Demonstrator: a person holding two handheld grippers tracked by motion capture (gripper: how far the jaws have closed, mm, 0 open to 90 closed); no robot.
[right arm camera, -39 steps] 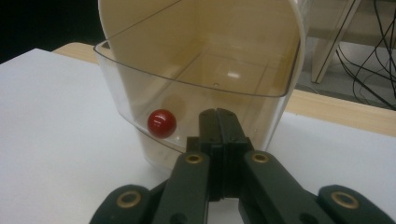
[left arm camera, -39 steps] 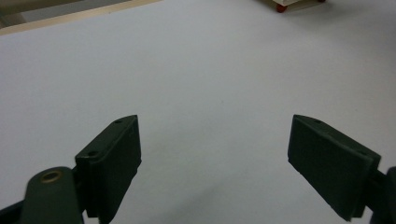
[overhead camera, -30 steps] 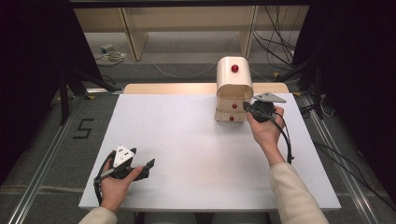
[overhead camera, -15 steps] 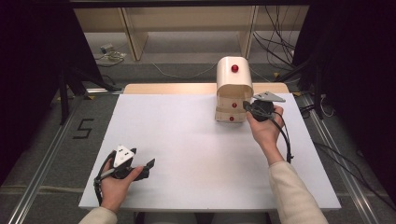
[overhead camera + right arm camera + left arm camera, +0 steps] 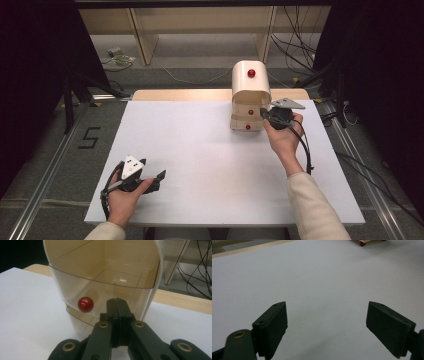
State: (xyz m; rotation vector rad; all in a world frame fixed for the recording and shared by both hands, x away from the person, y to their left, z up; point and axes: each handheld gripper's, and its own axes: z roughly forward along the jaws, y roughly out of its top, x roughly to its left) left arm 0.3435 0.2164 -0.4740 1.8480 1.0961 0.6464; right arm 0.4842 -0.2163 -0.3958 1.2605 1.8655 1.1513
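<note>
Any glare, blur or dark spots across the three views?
High view: white table evenly lit, surroundings near black. Right gripper view: small glare spots on the red knob and the clear drawer, right gripper soft up close. Left gripper view: left gripper jaws dark and slightly soft, faint shadow beneath.

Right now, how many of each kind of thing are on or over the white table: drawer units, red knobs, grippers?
Drawer unit: 1
Red knobs, high view: 3 — top, middle, bottom
Grippers: 2 — left gripper, open over bare table; right gripper, shut, at the unit's front
Total: 6
</note>
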